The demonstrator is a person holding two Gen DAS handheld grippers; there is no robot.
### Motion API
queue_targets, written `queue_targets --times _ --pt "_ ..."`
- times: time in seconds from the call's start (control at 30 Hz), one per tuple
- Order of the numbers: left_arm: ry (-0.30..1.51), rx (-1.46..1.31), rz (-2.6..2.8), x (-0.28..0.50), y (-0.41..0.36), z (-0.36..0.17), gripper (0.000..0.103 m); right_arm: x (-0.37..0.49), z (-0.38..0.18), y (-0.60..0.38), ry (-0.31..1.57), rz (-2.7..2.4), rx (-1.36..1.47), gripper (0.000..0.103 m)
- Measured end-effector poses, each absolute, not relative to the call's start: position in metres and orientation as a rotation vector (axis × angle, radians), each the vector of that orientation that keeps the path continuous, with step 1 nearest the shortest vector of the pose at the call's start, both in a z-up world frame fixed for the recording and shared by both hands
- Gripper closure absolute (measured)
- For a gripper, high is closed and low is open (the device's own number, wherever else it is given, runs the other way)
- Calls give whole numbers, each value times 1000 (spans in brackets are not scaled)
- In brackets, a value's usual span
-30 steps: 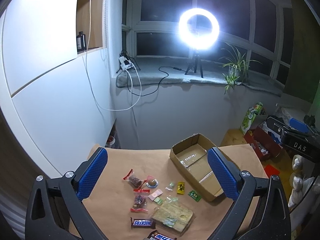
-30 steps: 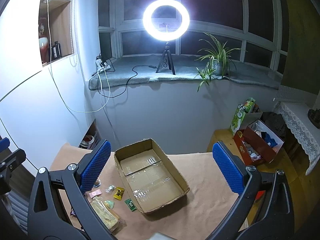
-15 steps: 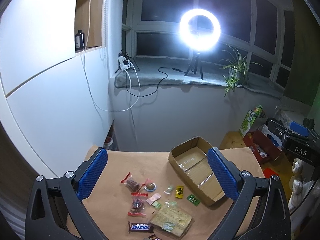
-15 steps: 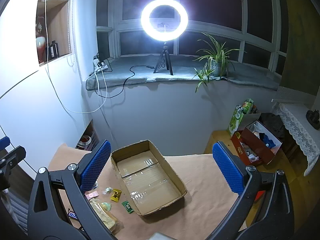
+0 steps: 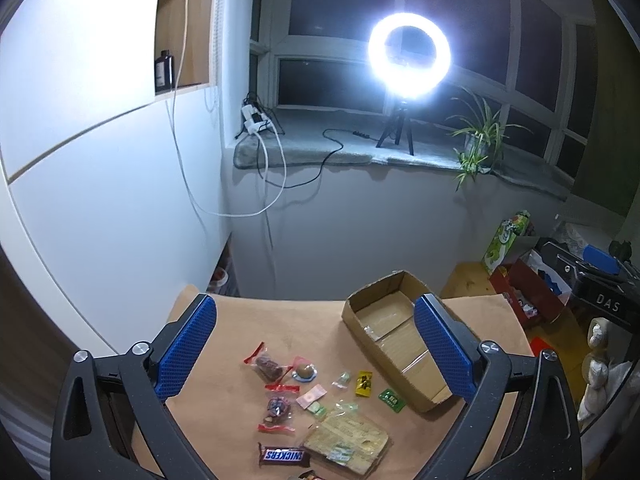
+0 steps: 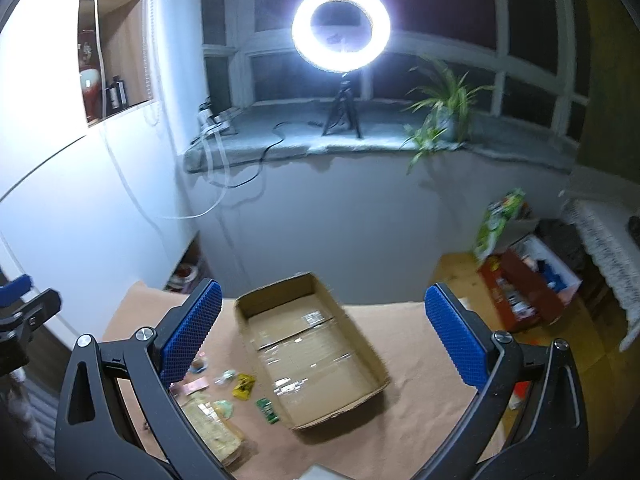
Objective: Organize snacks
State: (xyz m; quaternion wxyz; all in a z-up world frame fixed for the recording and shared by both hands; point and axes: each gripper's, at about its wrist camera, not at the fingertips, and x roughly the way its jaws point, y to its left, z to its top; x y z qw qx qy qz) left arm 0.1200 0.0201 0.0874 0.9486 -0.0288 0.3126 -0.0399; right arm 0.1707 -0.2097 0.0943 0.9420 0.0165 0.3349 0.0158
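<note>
Clearly nothing has been packed yet: the shallow open brown cardboard box (image 5: 400, 344) sits empty at centre right of the left wrist view, its taped floor bare, on the tan paper-covered table (image 5: 240, 320). Just beside its near left wall the snacks lie loose: a small green sachet (image 5: 391, 399), a yellow sachet (image 5: 364, 383), a round brown sweet in clear wrap (image 5: 304, 371), a red-ended packet of dark pieces (image 5: 267, 365), a brown Snickers bar (image 5: 284, 456) and a large flat clear-wrapped cracker pack (image 5: 348, 442) at the lower middle. They look spread out so each can be picked singly (a sensible layout, I would say).

Both claws hang above the table, holding nothing. The left gripper (image 5: 316, 352) has its blue-padded jaws spread wide over the pile; the right gripper (image 6: 320, 336) stands equally wide apart, framing the box, its view blurred.

Behind, a glowing ring light on a small tripod (image 5: 409, 60) lights the table from the sill in the upper middle.
</note>
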Motion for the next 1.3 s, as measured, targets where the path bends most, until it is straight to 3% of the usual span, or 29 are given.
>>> queue_targets --times 0.13,0.2,0.27,0.63,0.73,0.83,1.1,1.3 --pt "678 -94 -74 121 34 72 9 174 73 -204 751 125 58 0" --pt "713 -112 -72 121 40 62 13 174 60 -200 785 157 55 10" --pt "754 -135 -72 122 47 51 14 174 43 -195 843 224 57 13" --pt "1016 -268 -219 129 64 -16 35 153 -55 -180 1212 392 207 14" --pt "1141 -272 -327 137 53 -45 36 146 -87 -172 1315 412 276 21" --pt "1232 -249 -368 143 45 -73 43 144 -113 -163 1386 417 312 27" --pt "1326 -238 -426 158 42 -111 56 142 -158 -154 1474 426 475 35" --pt "1346 -244 -464 170 40 -126 57 145 -180 -146 1505 438 565 43"
